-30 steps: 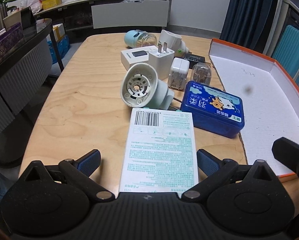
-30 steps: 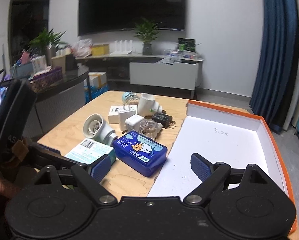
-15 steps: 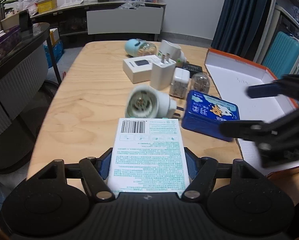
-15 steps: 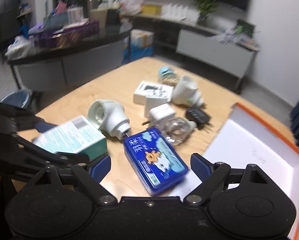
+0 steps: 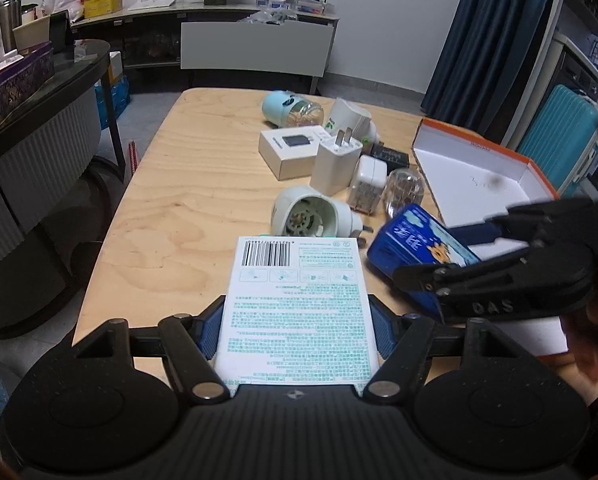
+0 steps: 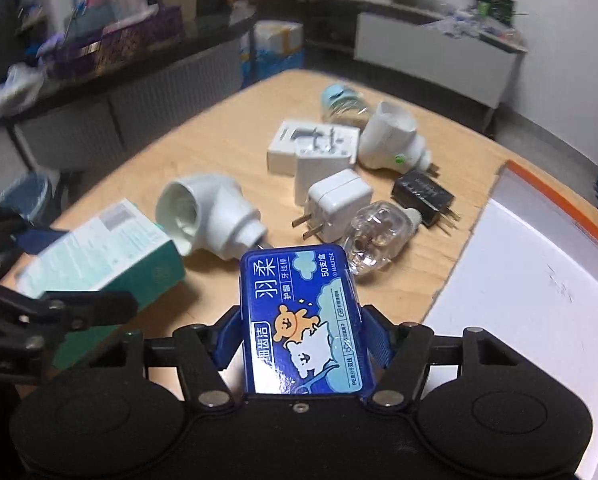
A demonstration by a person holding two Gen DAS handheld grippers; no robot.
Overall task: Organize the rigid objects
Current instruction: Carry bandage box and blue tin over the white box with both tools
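While right gripper (image 6: pixel 301 338) closes, blue box (image 6: pixel 301 320) sits between jaws.

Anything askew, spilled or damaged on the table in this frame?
Nothing spilled or visibly broken. The loose items are just a jumble: the clear bottle and the blue-capped jar lie on their sides, and the white round plug-in device lies tipped, open end sideways. The orange-edged box is empty.

Left gripper (image 5: pixel 297 330) pitched down over the bench, blue pads flat against both long sides of the white-and-green box (image 5: pixel 297 304). Right gripper (image 6: pixel 302 338) also pitched down, jaws closing, blue box (image 6: pixel 301 320) between them, pads at its sides. Part of a hand (image 5: pixel 589 364) blurred behind it.
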